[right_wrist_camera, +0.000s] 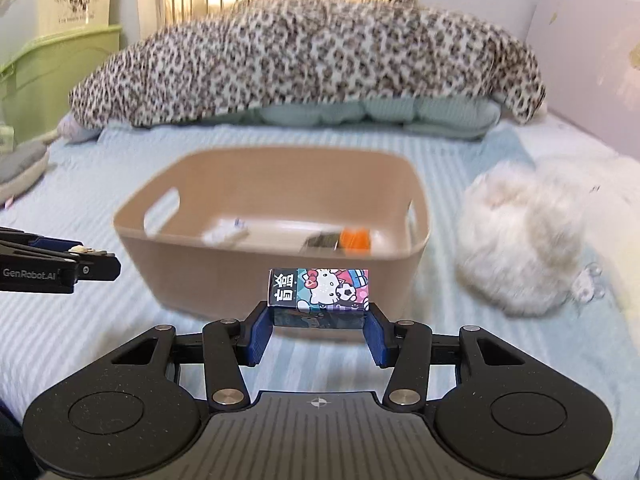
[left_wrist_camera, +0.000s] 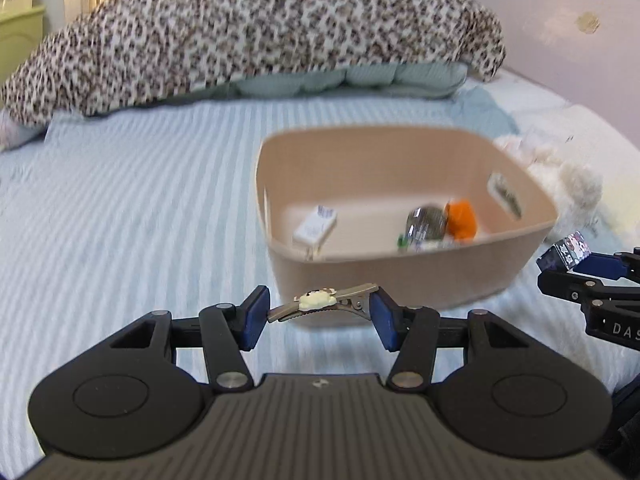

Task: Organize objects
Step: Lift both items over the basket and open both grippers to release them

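A beige plastic bin (left_wrist_camera: 400,272) (right_wrist_camera: 224,264) stands on the striped bed. Inside it lie a small white box (left_wrist_camera: 314,226), a dark wrapped item (left_wrist_camera: 426,222) and an orange item (left_wrist_camera: 462,218). My left gripper (left_wrist_camera: 320,318) is shut on a metal hair clip (left_wrist_camera: 324,302) with a cream charm, held just in front of the bin's near wall. My right gripper (right_wrist_camera: 320,326) is shut on a small Hello Kitty box (right_wrist_camera: 320,288), held before the bin; it also shows in the left wrist view (left_wrist_camera: 566,254).
A leopard-print blanket (left_wrist_camera: 248,36) lies over a teal pillow at the back. A white fluffy plush (right_wrist_camera: 520,240) sits right of the bin. Green storage boxes (right_wrist_camera: 52,72) stand at the far left. A pink headboard (left_wrist_camera: 560,28) lines the right side.
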Demonstrator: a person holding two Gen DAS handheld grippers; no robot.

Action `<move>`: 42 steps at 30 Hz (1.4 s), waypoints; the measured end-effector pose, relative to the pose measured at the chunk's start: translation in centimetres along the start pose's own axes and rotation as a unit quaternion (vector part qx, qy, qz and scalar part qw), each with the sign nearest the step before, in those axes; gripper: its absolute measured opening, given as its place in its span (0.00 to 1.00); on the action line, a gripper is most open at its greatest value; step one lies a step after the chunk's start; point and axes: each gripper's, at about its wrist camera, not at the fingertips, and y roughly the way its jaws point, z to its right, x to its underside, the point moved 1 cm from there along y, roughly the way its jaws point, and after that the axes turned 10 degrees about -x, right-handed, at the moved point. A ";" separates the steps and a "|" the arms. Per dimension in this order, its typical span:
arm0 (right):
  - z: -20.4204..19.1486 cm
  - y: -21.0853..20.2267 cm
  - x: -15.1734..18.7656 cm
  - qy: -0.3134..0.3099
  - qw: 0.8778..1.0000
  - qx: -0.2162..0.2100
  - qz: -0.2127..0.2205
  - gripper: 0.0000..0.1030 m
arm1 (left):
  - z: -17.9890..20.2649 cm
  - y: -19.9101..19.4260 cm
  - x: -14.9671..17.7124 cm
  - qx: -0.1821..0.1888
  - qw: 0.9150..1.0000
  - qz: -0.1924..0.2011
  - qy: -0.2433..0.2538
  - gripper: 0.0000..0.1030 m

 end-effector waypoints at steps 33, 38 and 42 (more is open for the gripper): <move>2.8 10.4 -4.2 0.010 0.999 0.032 -0.036 0.54 | 6.8 11.9 -4.5 -0.043 0.996 -0.063 0.044 0.56; 2.5 8.7 -4.5 0.017 0.999 0.022 -0.024 0.67 | 6.7 10.4 -4.8 -0.045 0.997 -0.060 0.037 0.74; 2.5 6.8 -5.0 0.027 0.999 0.016 -0.016 0.74 | 6.3 8.4 -5.1 -0.041 0.997 -0.053 0.028 0.75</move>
